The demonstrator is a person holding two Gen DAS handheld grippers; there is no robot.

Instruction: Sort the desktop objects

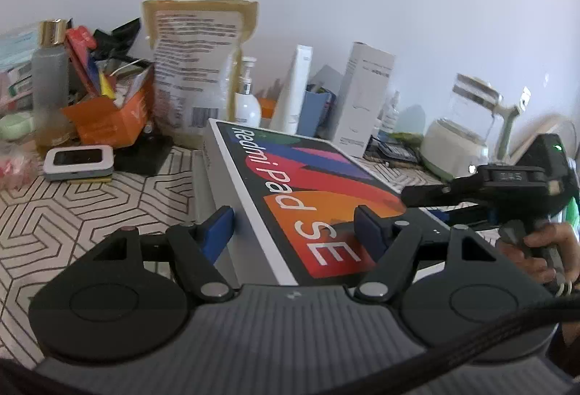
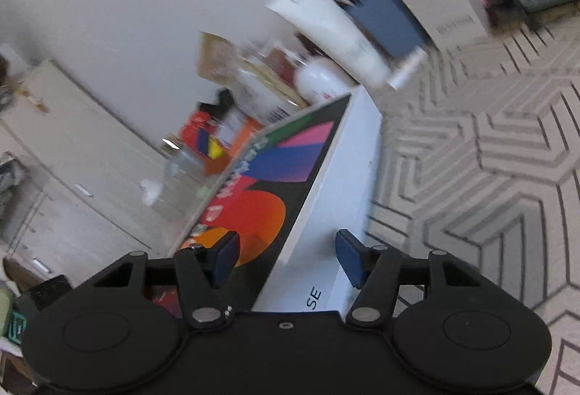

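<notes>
A white Redmi Pad SE box (image 1: 308,199) with a colourful lid lies tilted above the patterned tabletop (image 1: 90,210). My left gripper (image 1: 293,231) is shut on its near end, one blue pad (image 1: 217,231) on the white side and the other on the lid. My right gripper (image 2: 286,257) is shut on the same box (image 2: 290,177) at its other near corner, one pad (image 2: 226,257) on the lid and one on the white side. The right gripper also shows in the left wrist view (image 1: 507,188), at the box's right edge.
Clutter lines the wall: an orange box of items (image 1: 108,115), a frosted bottle (image 1: 50,79), a kraft pouch (image 1: 195,68), a pump bottle (image 1: 246,101), white cartons (image 1: 362,94), a glass kettle (image 1: 467,126). A small grey device (image 1: 78,161) lies at the left.
</notes>
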